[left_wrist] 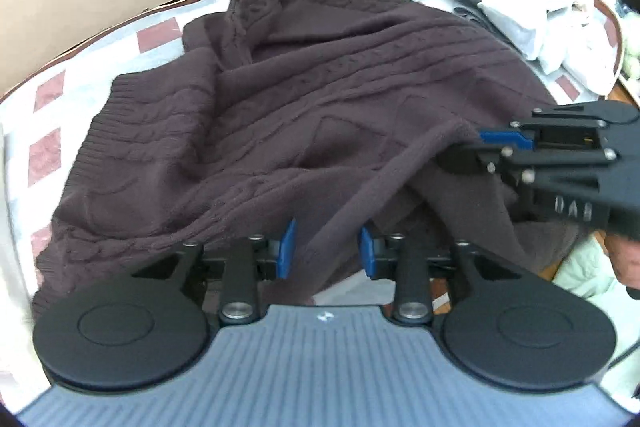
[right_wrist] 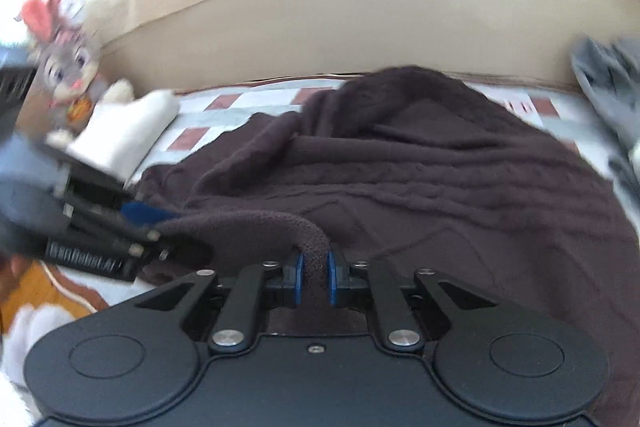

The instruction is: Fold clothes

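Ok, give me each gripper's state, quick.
Left gripper: open, a fold of the dark brown sweater between its jaws, not pinched.
Right gripper: shut on the sweater's rolled edge.

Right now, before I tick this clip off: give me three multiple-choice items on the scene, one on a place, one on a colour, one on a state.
1. Where is the plush rabbit?
A. on the sweater
B. by the headboard, beside the folded white cloth
C. in the pile of clothes

2. What colour is the sweater?
A. dark brown
B. light grey
C. white

3. How does the right gripper stand?
A. wide open, nothing between the jaws
B. shut on the sweater's ribbed edge
C. out of view

Key: 1 B, the rabbit sits against the headboard next to the white cloth; 2 A, the knit is dark brown in both views; 3 B, the blue pads pinch the ribbed edge.
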`<state>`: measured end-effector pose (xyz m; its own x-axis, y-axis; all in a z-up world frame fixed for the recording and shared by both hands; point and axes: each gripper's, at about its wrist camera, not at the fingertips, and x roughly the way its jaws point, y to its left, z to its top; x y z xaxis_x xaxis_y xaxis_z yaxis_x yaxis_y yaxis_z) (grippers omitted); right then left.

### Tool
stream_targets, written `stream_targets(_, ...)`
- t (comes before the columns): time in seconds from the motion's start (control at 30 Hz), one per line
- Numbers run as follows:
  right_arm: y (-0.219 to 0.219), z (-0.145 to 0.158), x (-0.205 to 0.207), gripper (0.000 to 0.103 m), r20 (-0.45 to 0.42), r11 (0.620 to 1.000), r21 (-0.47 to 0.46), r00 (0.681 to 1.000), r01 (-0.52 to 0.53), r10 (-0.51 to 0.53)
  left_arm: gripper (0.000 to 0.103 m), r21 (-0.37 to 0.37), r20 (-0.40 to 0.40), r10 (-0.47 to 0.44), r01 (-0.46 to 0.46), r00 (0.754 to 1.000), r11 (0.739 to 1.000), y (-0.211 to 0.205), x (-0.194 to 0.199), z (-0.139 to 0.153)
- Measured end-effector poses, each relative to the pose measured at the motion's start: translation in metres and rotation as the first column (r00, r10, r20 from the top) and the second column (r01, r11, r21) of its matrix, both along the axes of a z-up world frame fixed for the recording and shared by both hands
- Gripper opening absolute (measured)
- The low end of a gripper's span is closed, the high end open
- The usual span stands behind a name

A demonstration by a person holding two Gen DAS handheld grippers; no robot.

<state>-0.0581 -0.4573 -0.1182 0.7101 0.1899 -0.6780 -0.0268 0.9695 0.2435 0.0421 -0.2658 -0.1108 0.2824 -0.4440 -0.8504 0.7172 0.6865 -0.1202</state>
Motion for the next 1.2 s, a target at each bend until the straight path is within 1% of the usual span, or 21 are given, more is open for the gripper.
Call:
stream_targets(0.07,-0.010,-0.003,0.000,0.013,-0.023,0.999,0.022,0.999,0.049,-0.048,0.043,-0.004,0.010,-0.005,0.005,1.000,1.000,0.003,-0.002,-0.002)
stream_targets(0.1,-0.015,-0.005,0.000,0.013,-0.035,0.997,0.032,0.997,0.073,-0.072,0.044,0.005,0.025,-0.012,0.012,1.000,1.000,0.005,-0.005,-0.003)
stream_targets(0.2,-0.029,-0.011,0.001,0.013,-0.073,0.990,0.066,0.990,0.126,-0.122,0.044,0.093,0.074,-0.099,0.092,0.992,0.991,0.009,-0.019,-0.013)
stream_targets(0.27,-0.035,-0.015,0.002,0.013,-0.089,0.986,0.095,0.988,0.136,-0.128,0.044,0.121,0.095,-0.145,0.133,0.985,0.984,0.011,-0.026,-0.018)
stream_targets(0.3,-0.039,-0.016,0.003,0.013,-0.096,0.984,0.107,0.986,0.143,-0.133,0.044,0.116,0.095,-0.149,0.137,0.984,0.984,0.012,-0.026,-0.020)
stream_targets(0.37,-0.044,-0.020,0.004,0.013,-0.106,0.979,0.122,0.983,0.165,-0.152,0.047,0.071,0.087,-0.133,0.127,0.987,0.989,0.013,-0.022,-0.021)
stream_targets(0.43,-0.049,-0.023,0.006,0.013,-0.117,0.972,0.150,0.980,0.179,-0.163,0.056,0.029,0.082,-0.131,0.129,0.988,0.991,0.011,-0.018,-0.025)
stream_targets(0.5,-0.055,-0.024,0.006,0.013,-0.118,0.959,0.220,0.981,0.178,-0.155,0.068,0.035,0.089,-0.139,0.136,0.986,0.990,0.004,-0.015,-0.032)
stream_targets(0.6,-0.063,-0.020,0.002,0.013,-0.093,0.908,0.398,0.991,0.128,-0.098,0.068,0.092,0.100,-0.121,0.112,0.988,0.989,-0.008,-0.009,-0.042)
stream_targets(0.63,-0.066,-0.018,-0.001,0.013,-0.087,0.885,0.451,0.993,0.116,-0.086,0.067,0.082,0.102,-0.107,0.099,0.989,0.992,-0.007,-0.008,-0.040)
stream_targets(0.67,-0.068,-0.016,-0.004,0.014,-0.080,0.858,0.502,0.994,0.104,-0.073,0.048,0.059,0.102,-0.092,0.086,0.991,0.995,-0.004,-0.007,-0.035)
stream_targets(0.7,-0.070,-0.014,-0.007,0.014,-0.073,0.836,0.540,0.995,0.094,-0.065,0.010,0.030,0.097,-0.078,0.075,0.992,0.997,0.001,-0.007,-0.029)
stream_targets(0.77,-0.072,-0.011,-0.016,0.014,-0.056,0.819,0.567,0.996,0.084,-0.063,0.011,-0.057,0.067,-0.061,0.065,0.996,0.996,0.015,-0.010,-0.009)
stream_targets(0.8,-0.073,-0.009,-0.020,0.014,-0.047,0.815,0.574,0.997,0.077,-0.061,0.011,-0.106,0.093,-0.054,0.064,0.994,0.992,0.023,-0.016,0.003)
stream_targets(0.83,-0.074,-0.007,-0.023,0.014,-0.035,0.821,0.567,0.998,0.067,-0.058,0.011,-0.151,0.112,-0.046,0.062,0.993,0.987,0.032,-0.022,0.014)
stream_targets(0.9,-0.074,-0.004,-0.029,0.014,-0.014,0.826,0.562,0.999,0.049,-0.050,0.011,-0.204,0.086,-0.035,0.052,0.996,0.977,0.048,-0.030,0.031)
stream_targets(1.0,-0.069,-0.003,-0.030,0.014,0.010,0.811,0.584,1.000,0.016,-0.027,0.011,-0.243,0.067,-0.023,0.038,0.997,0.969,0.068,-0.043,0.052)
stream_targets(1.1,-0.052,0.001,-0.025,0.017,0.024,0.830,0.555,0.999,-0.042,0.035,0.011,-0.284,0.007,0.017,-0.015,1.000,0.959,0.086,-0.048,0.068)
stream_targets(1.13,-0.047,0.003,-0.024,0.021,0.028,0.836,0.545,0.998,-0.062,0.056,0.011,-0.285,-0.029,0.036,-0.043,0.999,0.958,0.092,-0.048,0.071)
stream_targets(1.17,-0.041,0.003,-0.023,0.021,0.031,0.845,0.528,0.996,-0.085,0.081,0.011,-0.247,-0.114,0.076,-0.102,0.991,0.964,0.096,-0.040,0.066)
stream_targets(1.2,-0.036,0.003,-0.023,0.025,0.032,0.860,0.496,0.993,-0.116,0.116,0.011,-0.191,-0.182,0.123,-0.158,0.976,0.969,0.100,-0.032,0.059)
